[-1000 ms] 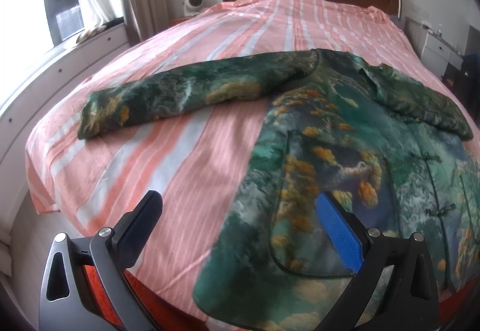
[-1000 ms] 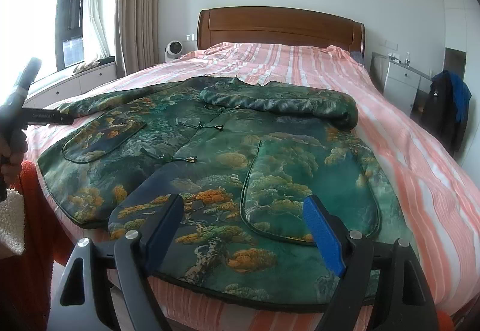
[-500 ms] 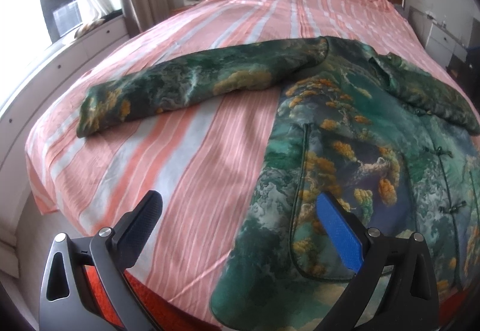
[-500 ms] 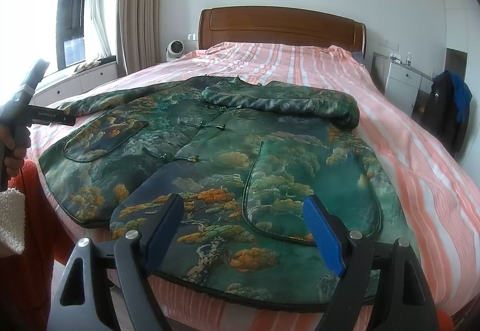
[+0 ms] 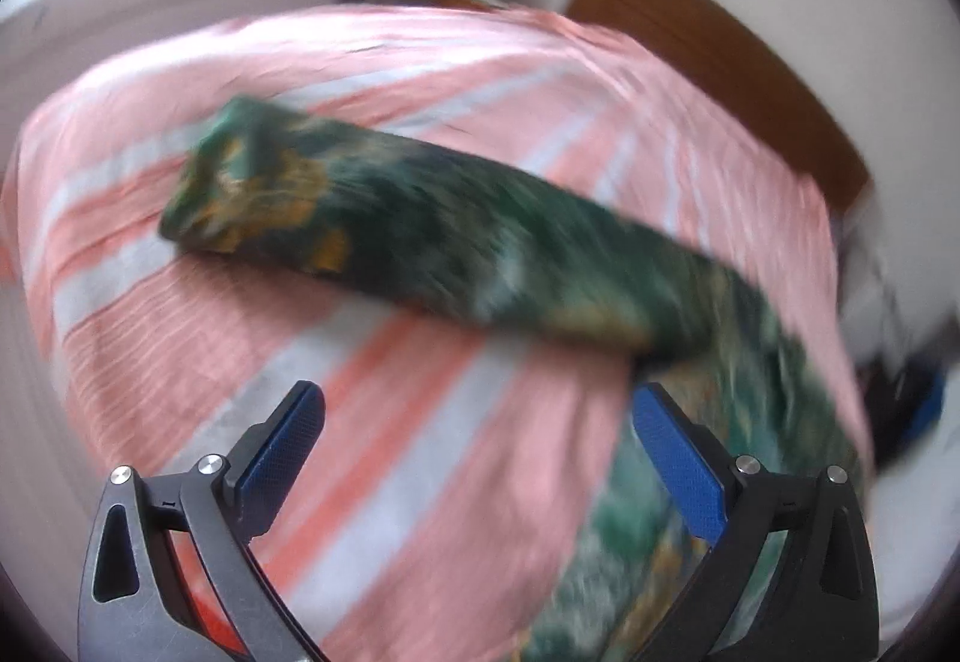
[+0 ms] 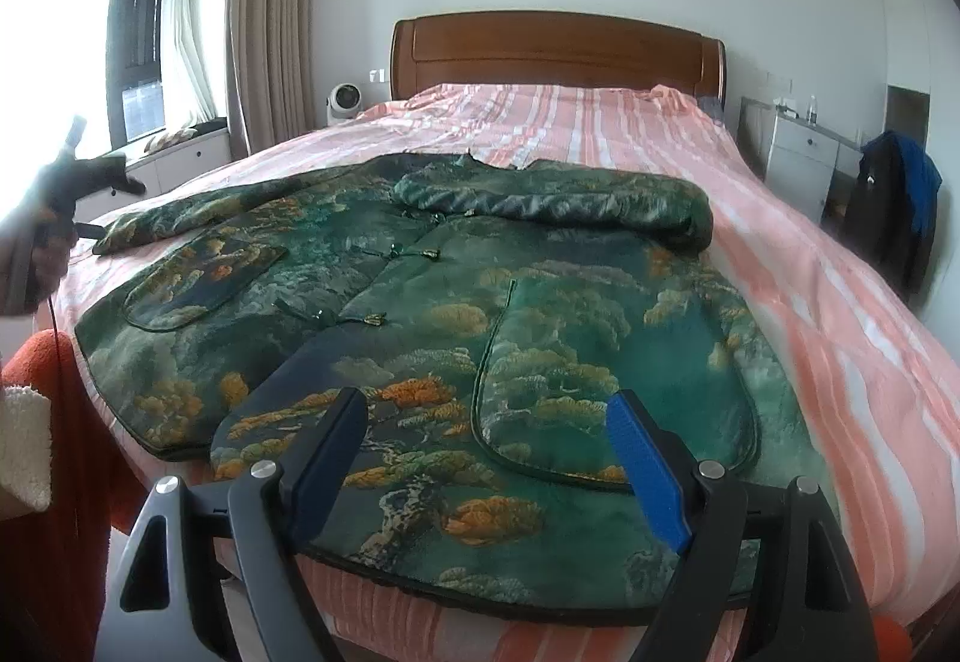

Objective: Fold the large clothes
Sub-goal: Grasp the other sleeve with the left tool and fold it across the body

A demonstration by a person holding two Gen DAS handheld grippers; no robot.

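Observation:
A large green jacket [image 6: 540, 326] with an orange tree print lies flat, front up, on the bed. Its right sleeve [image 6: 576, 200] is folded across the chest. Its left sleeve [image 5: 420, 236] stretches out over the sheet, blurred in the left wrist view. My left gripper [image 5: 474, 422] is open and empty, above the sheet short of that sleeve. It also shows in the right wrist view [image 6: 90, 176], near the sleeve's cuff. My right gripper [image 6: 489, 422] is open and empty over the jacket's hem.
The bed has a pink and white striped sheet [image 6: 840, 314] and a wooden headboard [image 6: 552, 56]. A white nightstand [image 6: 804, 164] and dark clothes [image 6: 900, 206] stand at the right. A window ledge [image 6: 180, 152] and a small fan [image 6: 345, 101] are at the left.
My left gripper has swung left and forward toward the outstretched sleeve, and its view is blurred by motion. The right gripper has barely moved.

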